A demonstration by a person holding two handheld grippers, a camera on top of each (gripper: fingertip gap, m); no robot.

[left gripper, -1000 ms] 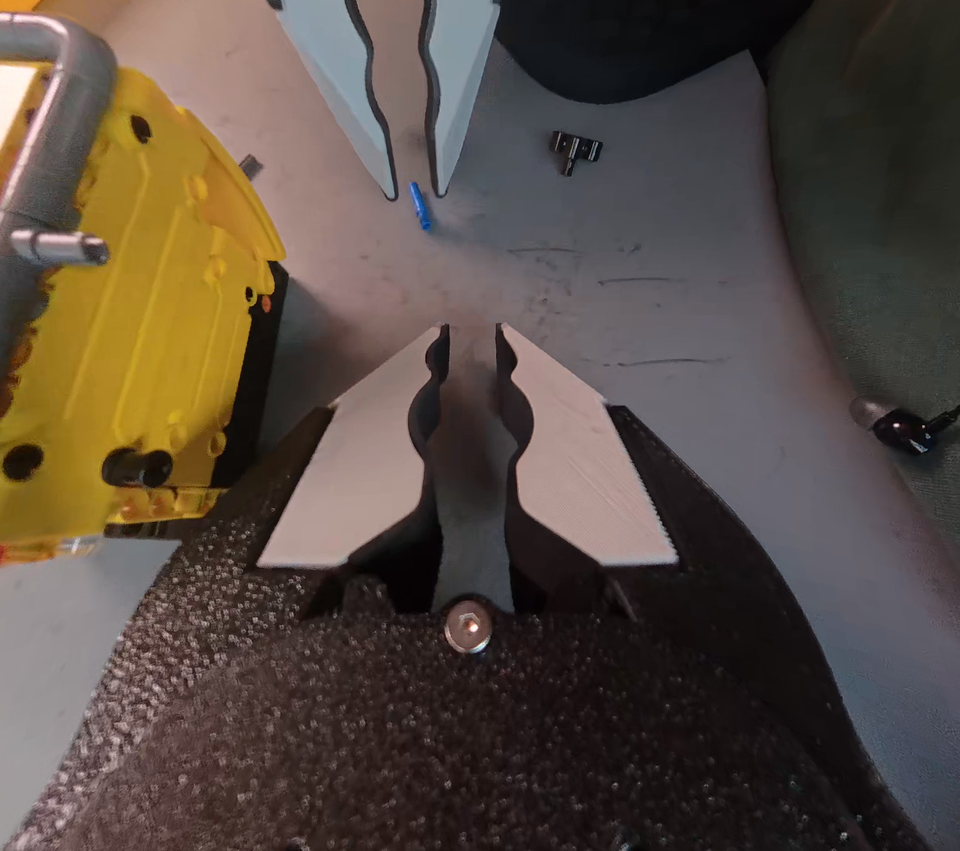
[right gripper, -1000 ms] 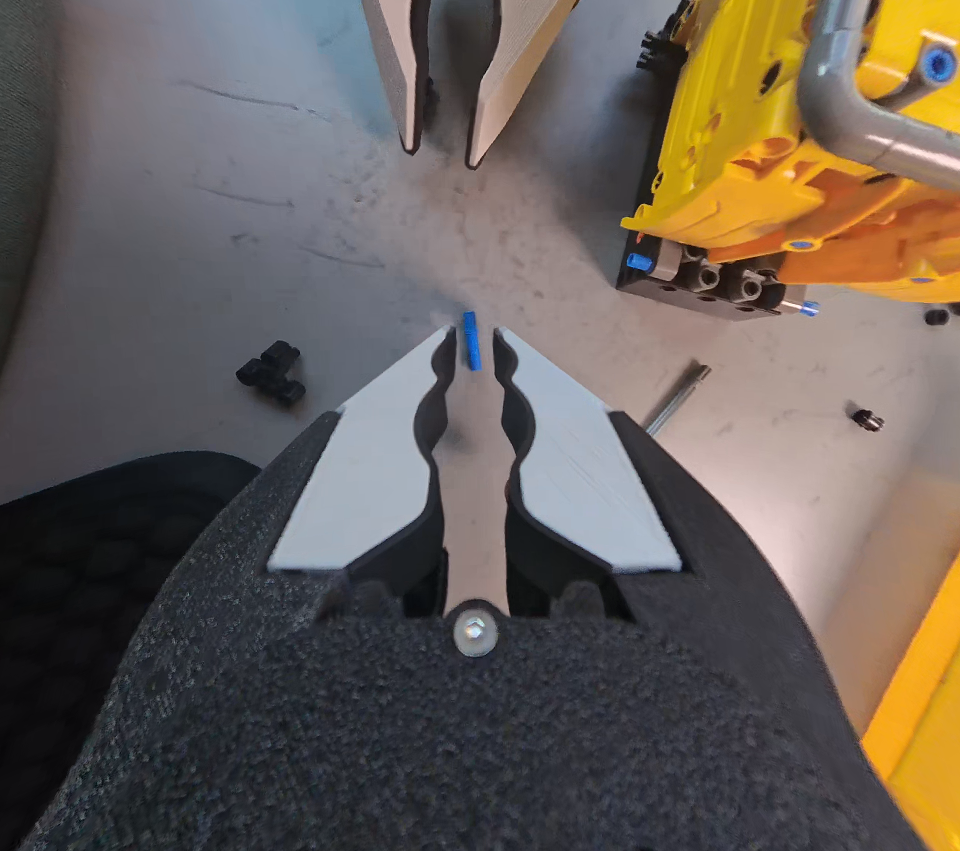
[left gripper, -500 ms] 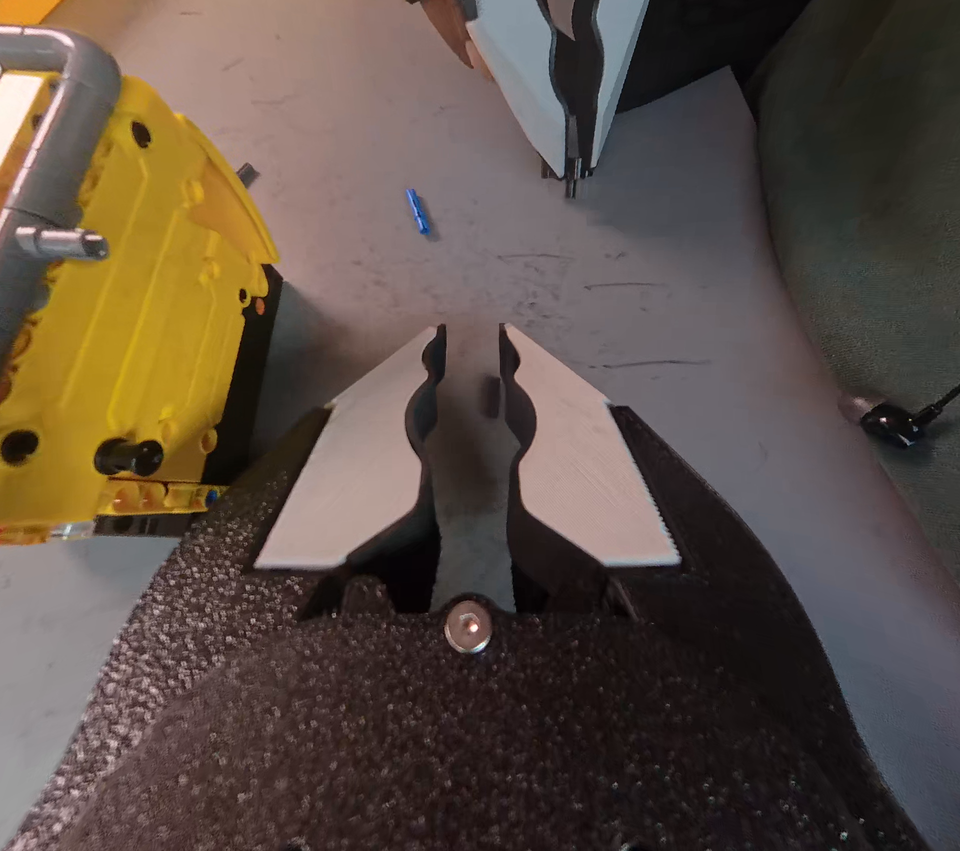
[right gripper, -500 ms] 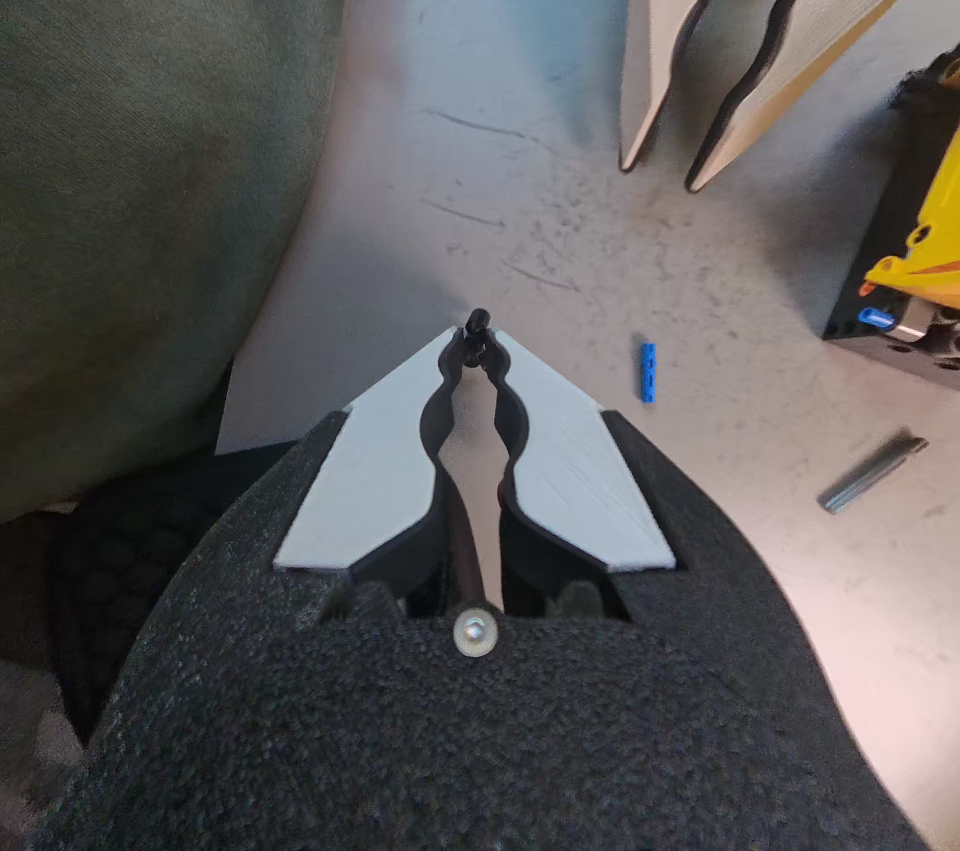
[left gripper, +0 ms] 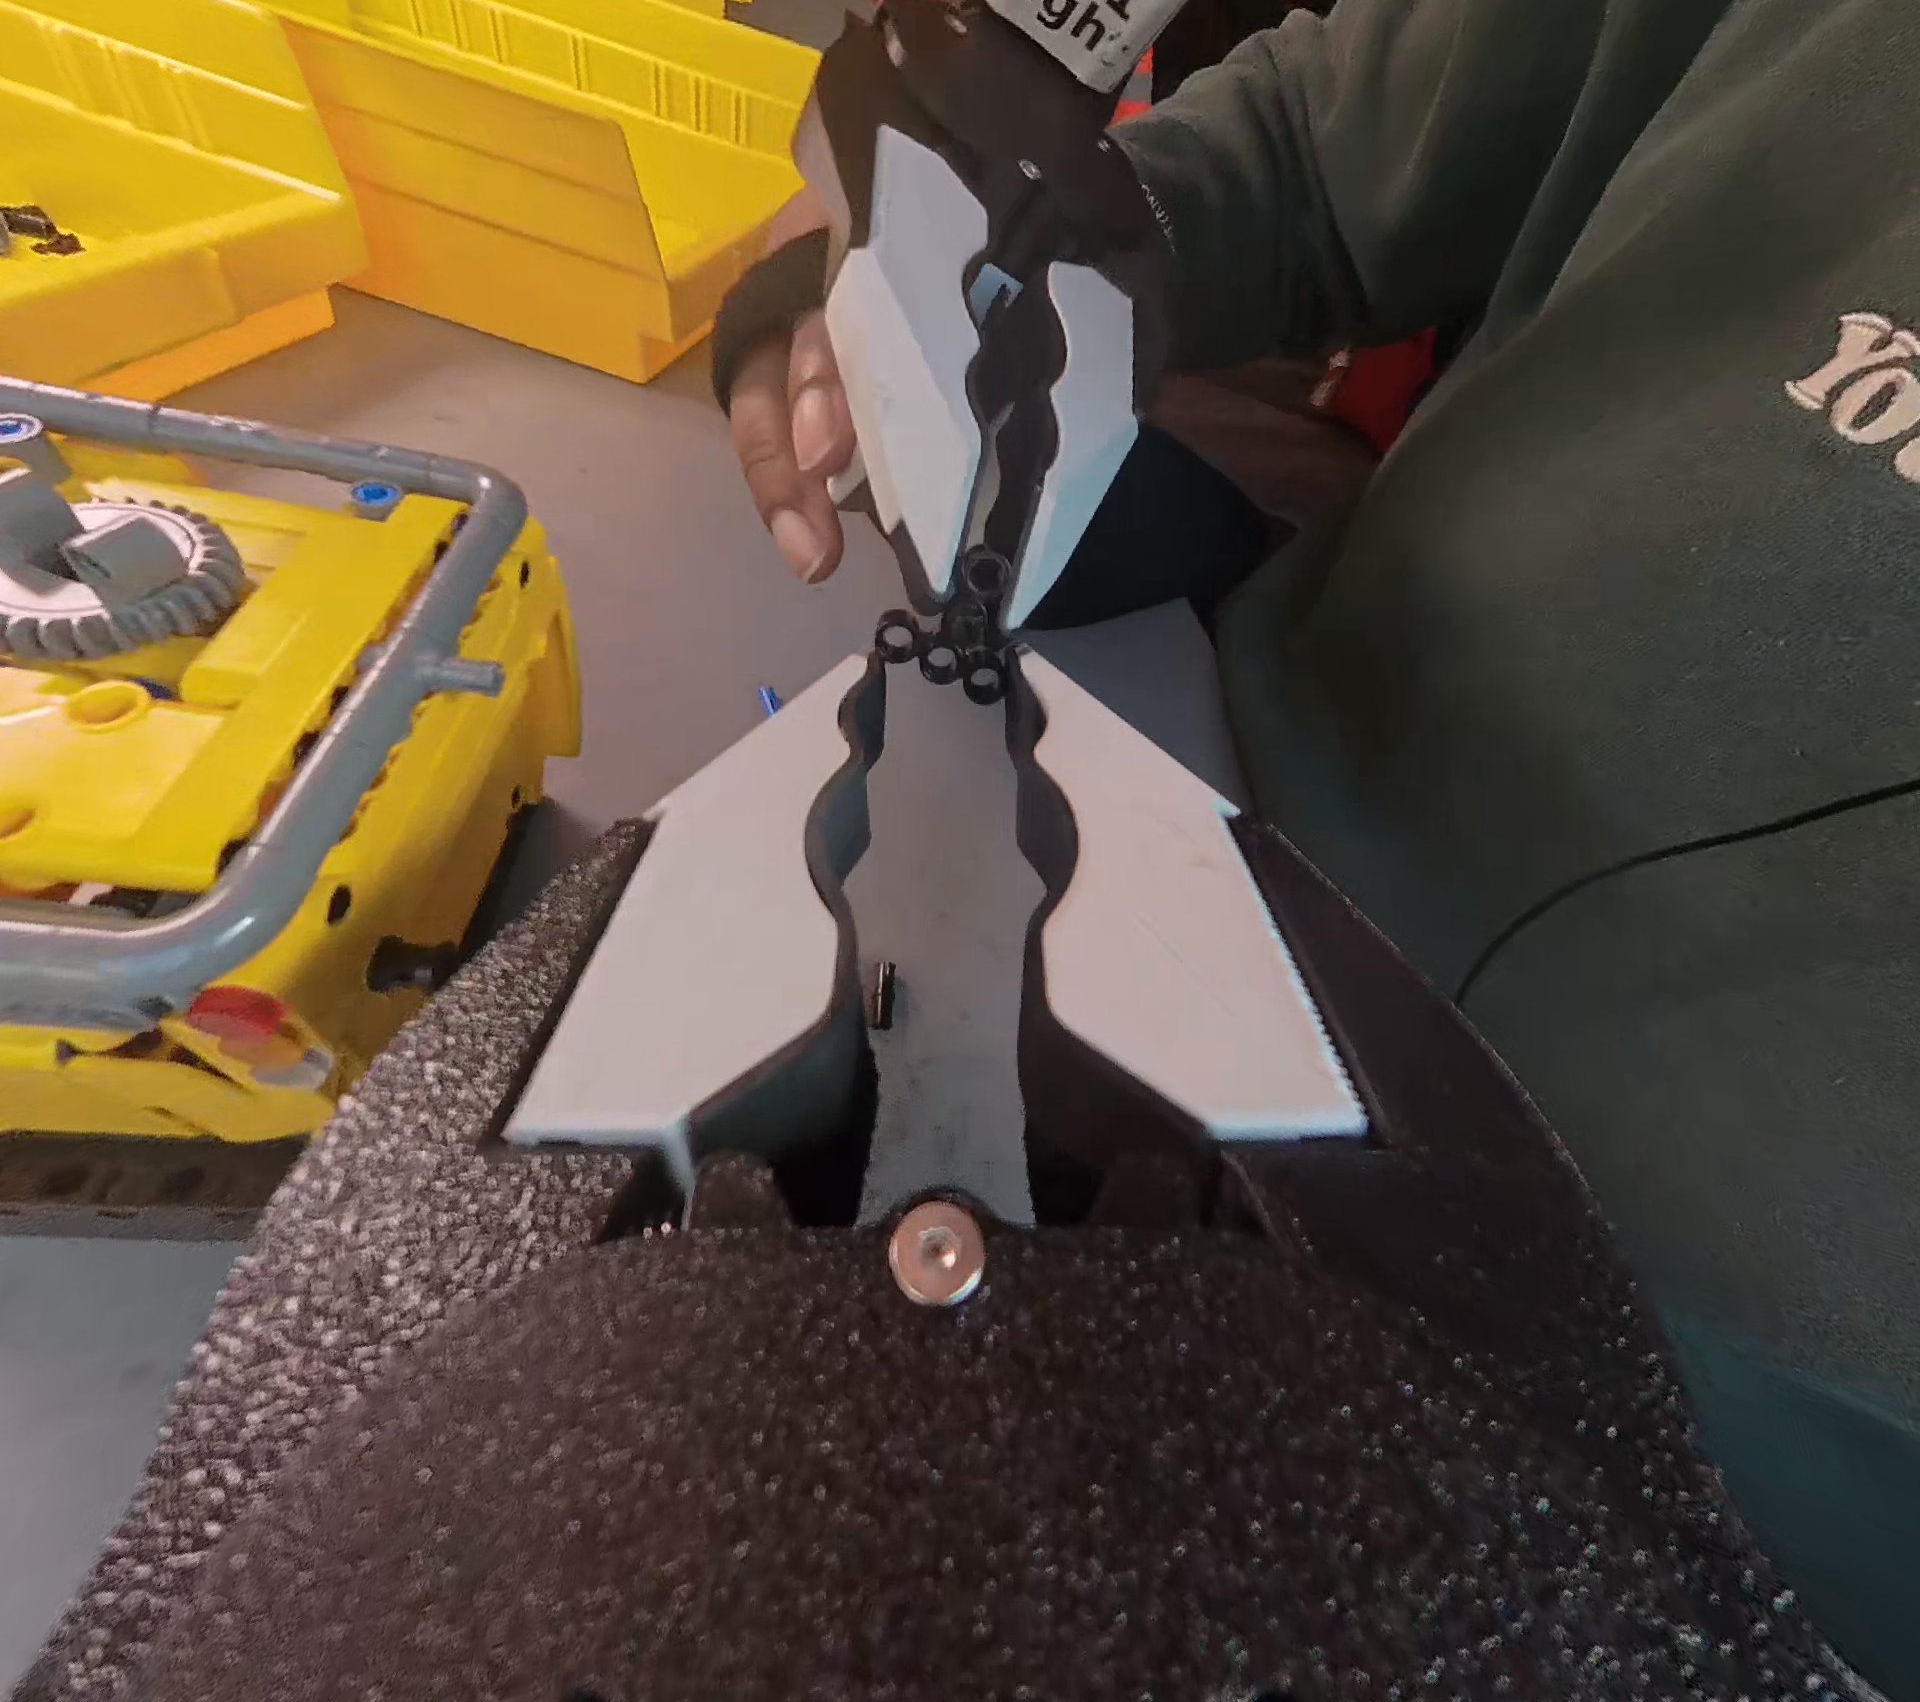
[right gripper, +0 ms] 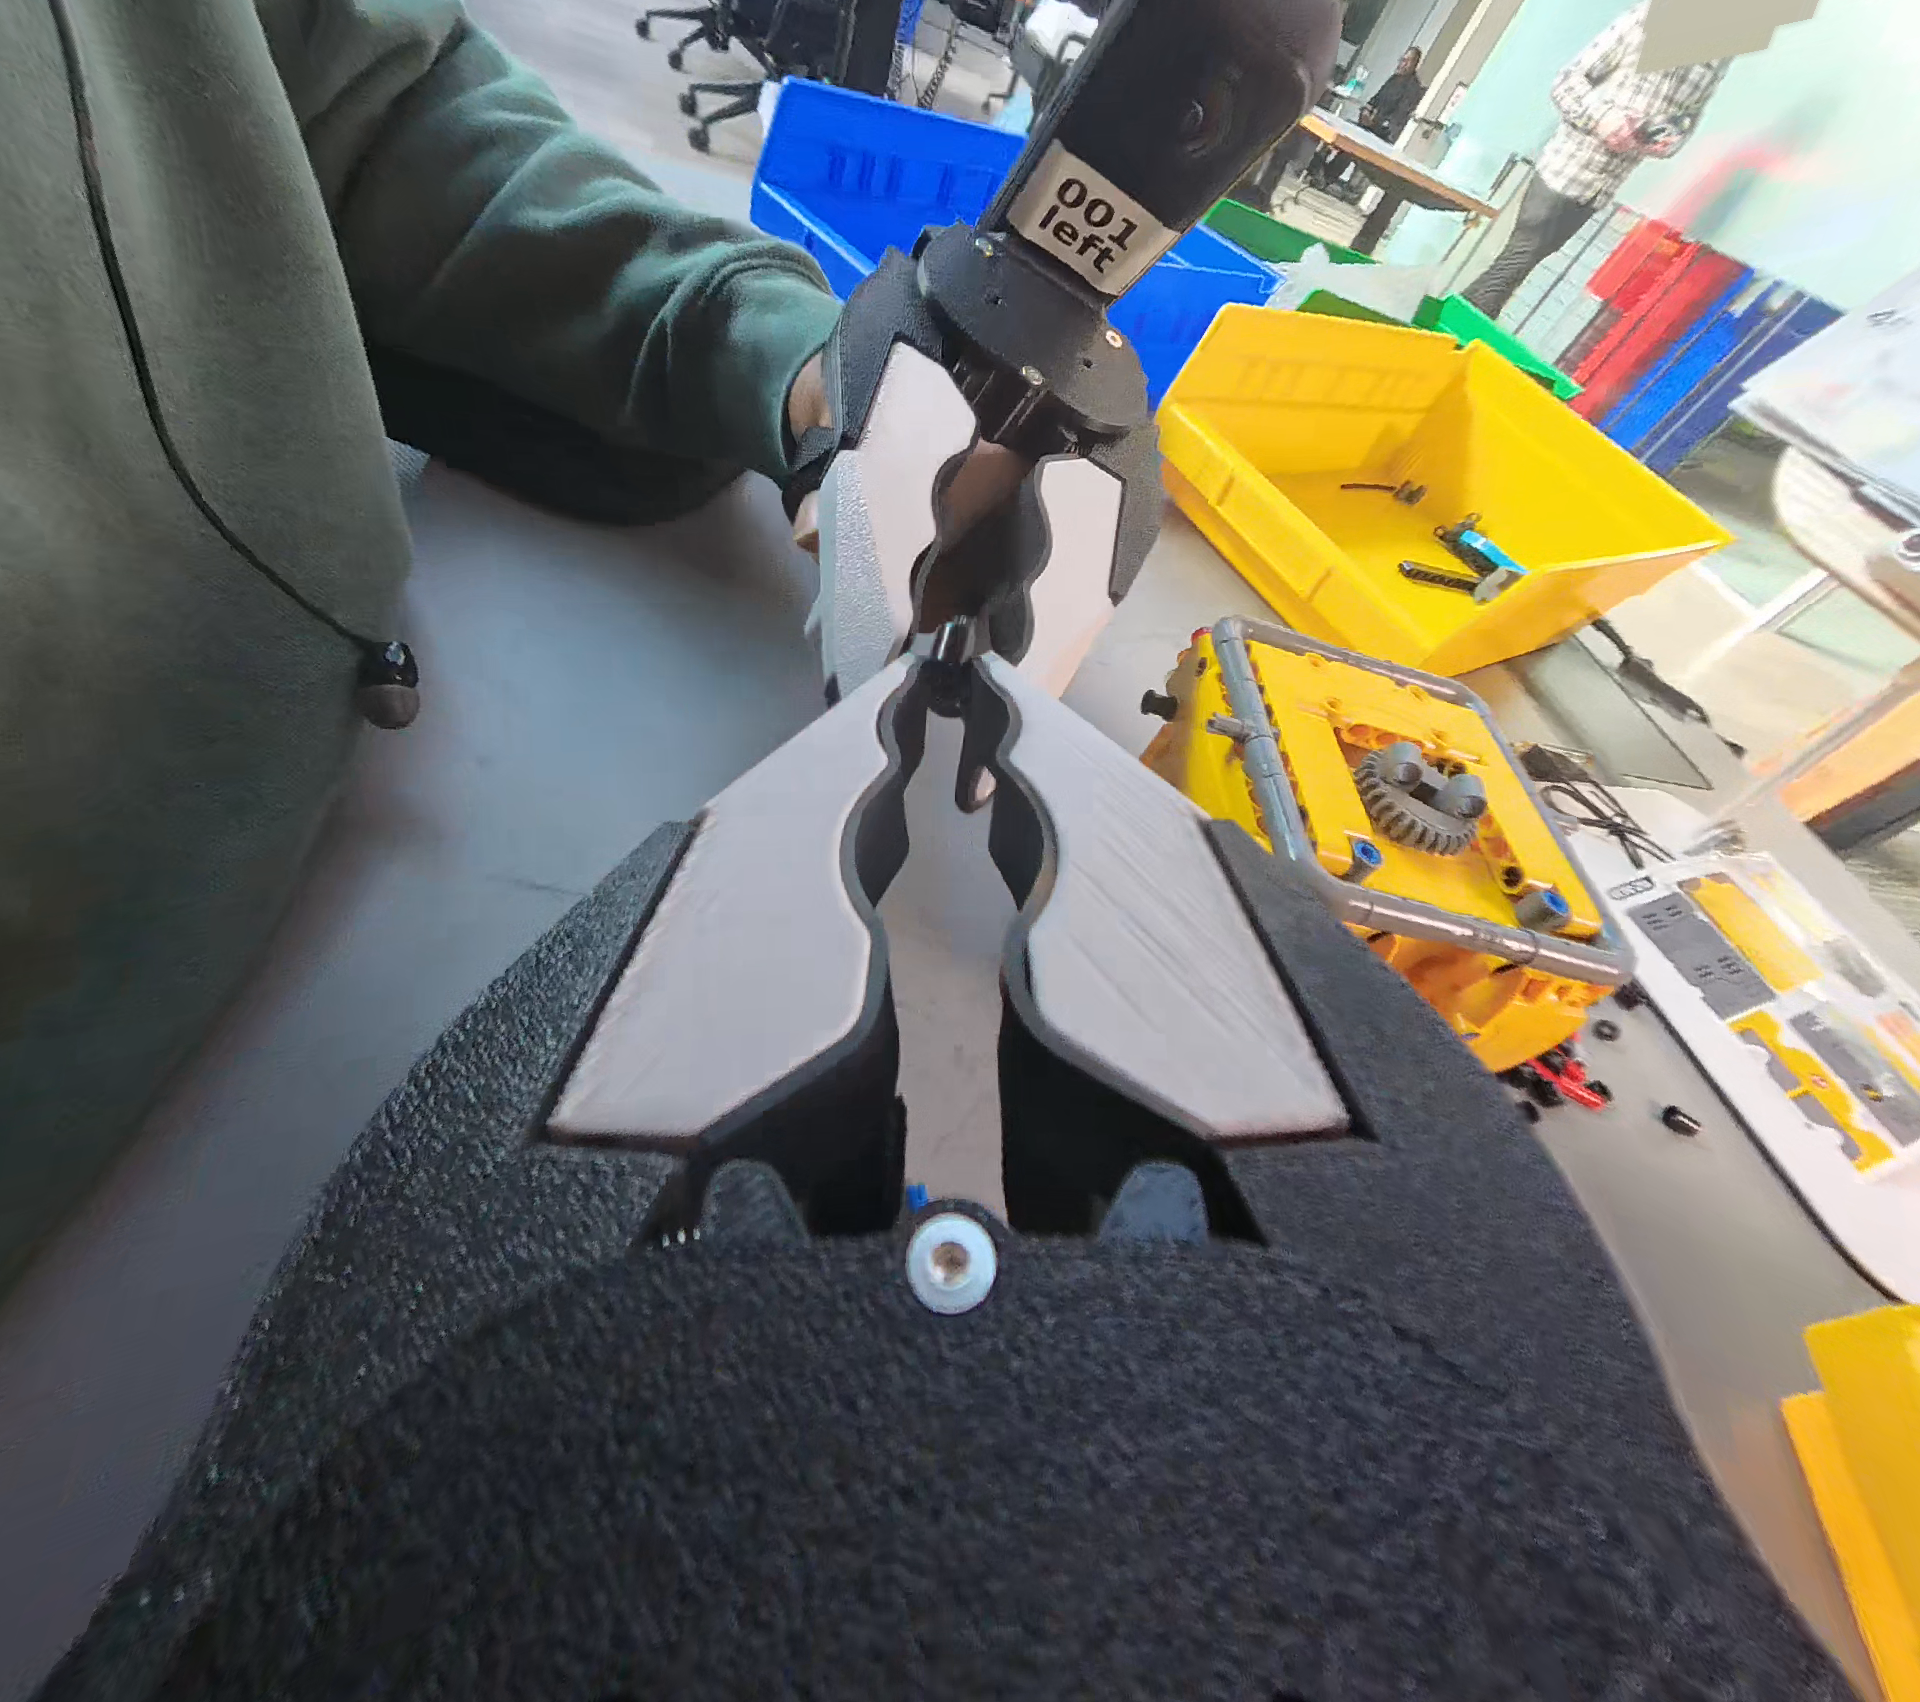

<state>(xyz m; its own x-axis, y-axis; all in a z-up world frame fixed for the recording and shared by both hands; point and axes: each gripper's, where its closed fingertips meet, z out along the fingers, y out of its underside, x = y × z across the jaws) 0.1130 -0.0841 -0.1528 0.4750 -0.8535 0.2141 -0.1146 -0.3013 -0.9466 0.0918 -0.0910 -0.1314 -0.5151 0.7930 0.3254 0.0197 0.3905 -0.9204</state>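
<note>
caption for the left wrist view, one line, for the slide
Right tool shut on a black connector, held at the open left tool's tips, beside a yellow model.

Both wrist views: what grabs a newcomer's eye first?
The two grippers meet tip to tip above the grey table: the right gripper pinches a small black connector piece right at the open left gripper. Beside them sits a yellow brick-built model with a grey gear, yellow bins behind.
</note>
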